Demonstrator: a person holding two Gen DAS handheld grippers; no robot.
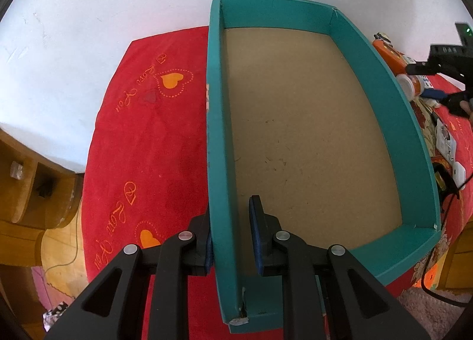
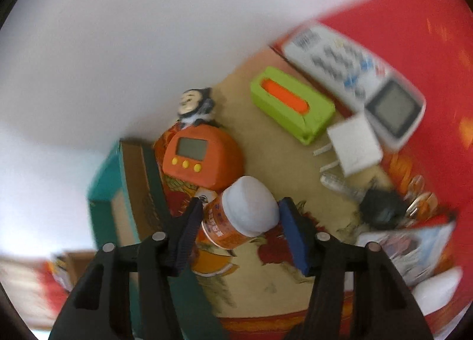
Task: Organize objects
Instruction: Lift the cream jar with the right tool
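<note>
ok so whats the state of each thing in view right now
teal box: open-topped, empty, wall clamped by left gripper
right gripper: jaws around the bottle, grip unclear
orange bottle: white cap on, tilted, between the jaws
orange timer: screen blank, lying beside the box
green case: lying flat, apart
remote: lying face up, blurred

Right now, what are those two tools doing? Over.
Left tool clamped on teal box wall. Right tool straddling orange bottle, grip unclear. Orange timer close behind. Box empty.
</note>
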